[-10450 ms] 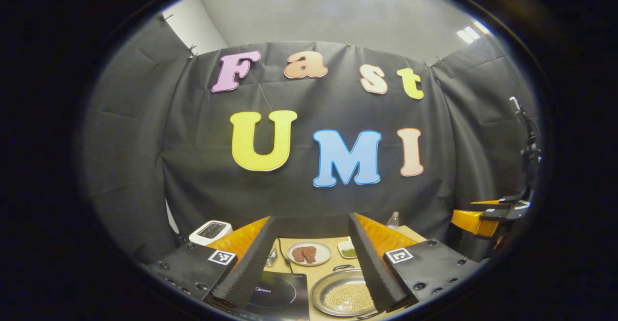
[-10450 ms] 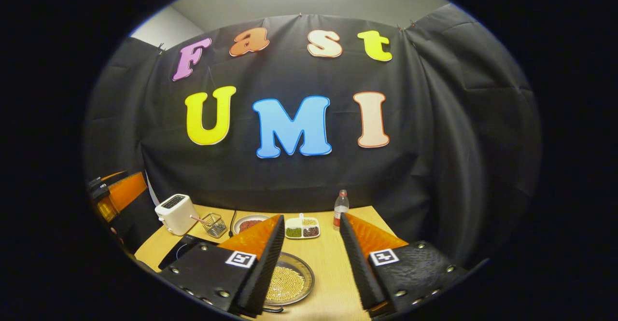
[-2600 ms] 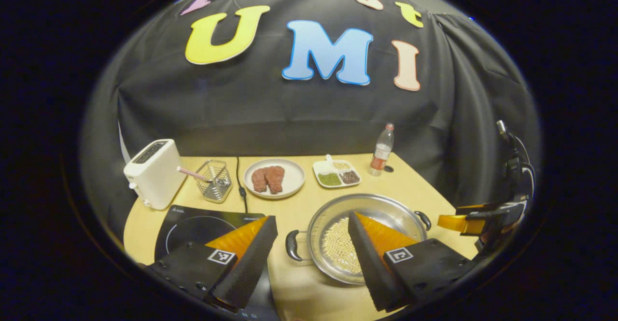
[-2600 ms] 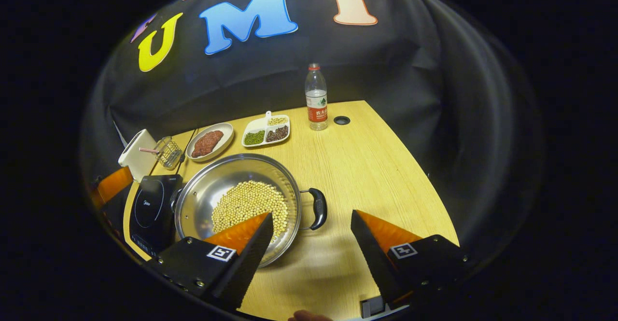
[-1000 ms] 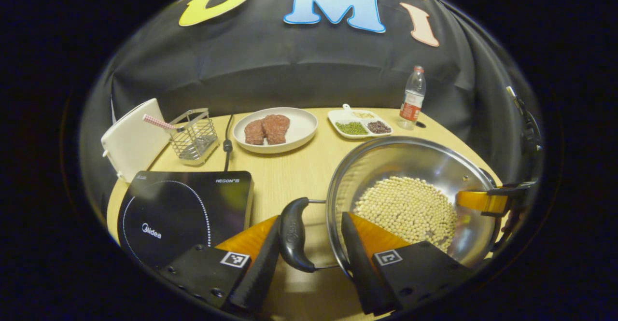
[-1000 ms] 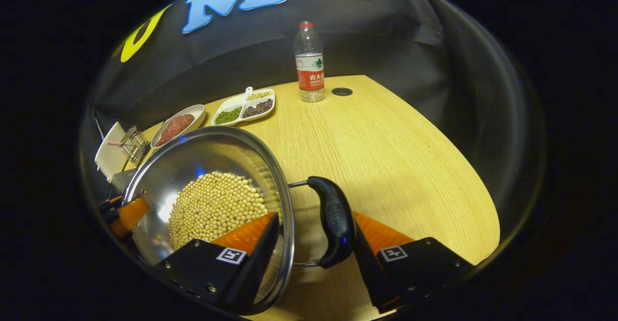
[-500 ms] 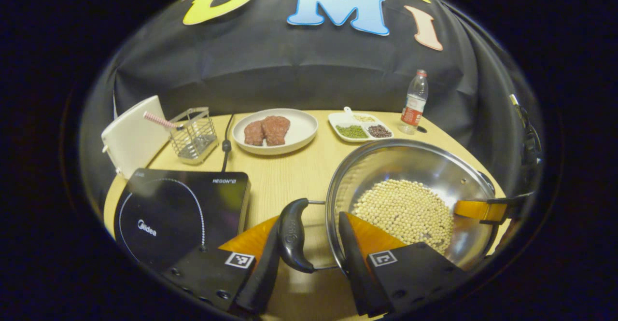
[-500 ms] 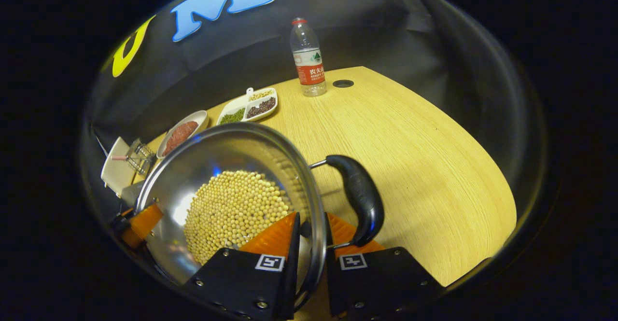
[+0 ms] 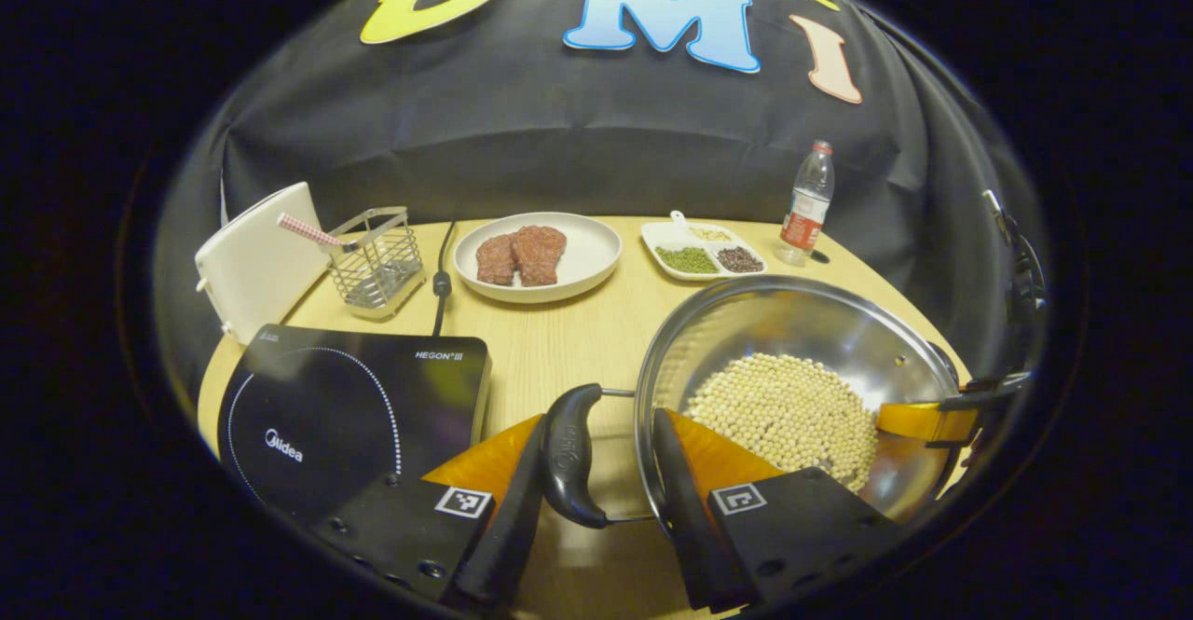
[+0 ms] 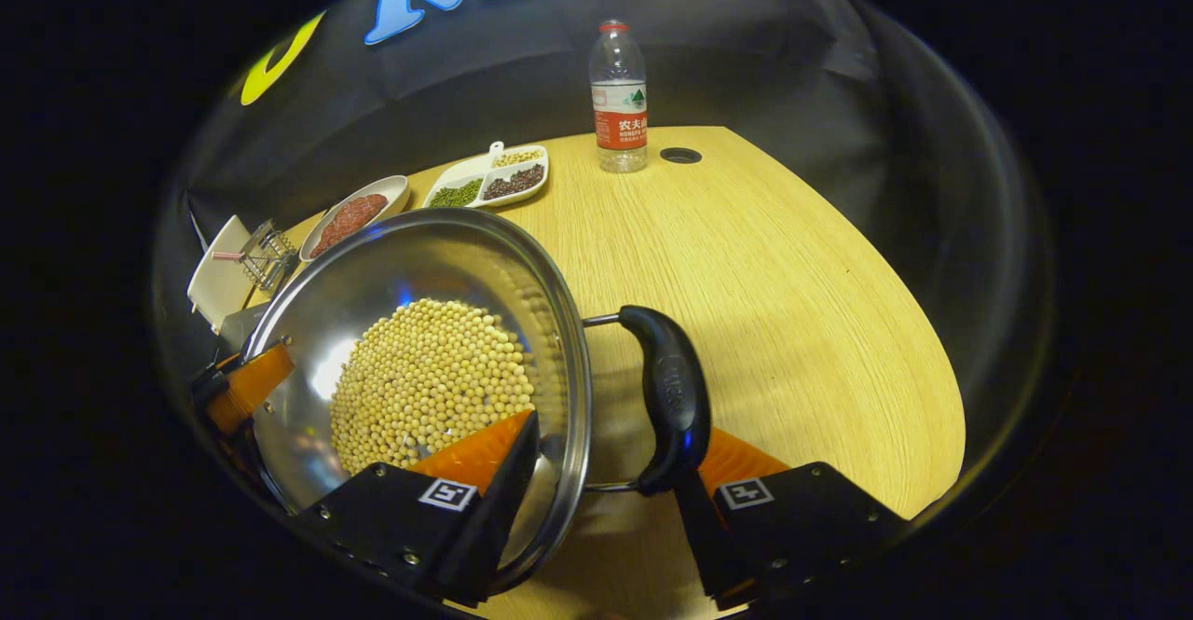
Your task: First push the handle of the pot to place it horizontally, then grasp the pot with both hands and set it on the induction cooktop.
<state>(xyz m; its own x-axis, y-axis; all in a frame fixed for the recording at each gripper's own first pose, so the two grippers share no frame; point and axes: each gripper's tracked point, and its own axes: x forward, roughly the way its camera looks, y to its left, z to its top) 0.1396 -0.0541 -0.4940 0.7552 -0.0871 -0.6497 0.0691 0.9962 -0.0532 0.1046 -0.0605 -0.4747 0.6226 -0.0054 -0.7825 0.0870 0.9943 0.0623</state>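
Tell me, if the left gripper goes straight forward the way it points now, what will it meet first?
Probably the pot itself: the left gripper already straddles its black handle and steel rim, one finger outside, one over the soybeans. Going on, the handle's wire mounts seem nearest, though depth is unclear.

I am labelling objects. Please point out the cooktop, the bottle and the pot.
cooktop point(image 9: 345, 406), left gripper view, on its dark glass top.
bottle point(image 10: 619, 98), right gripper view, on its label.
pot point(image 10: 373, 275), right gripper view, on its bare inner wall.
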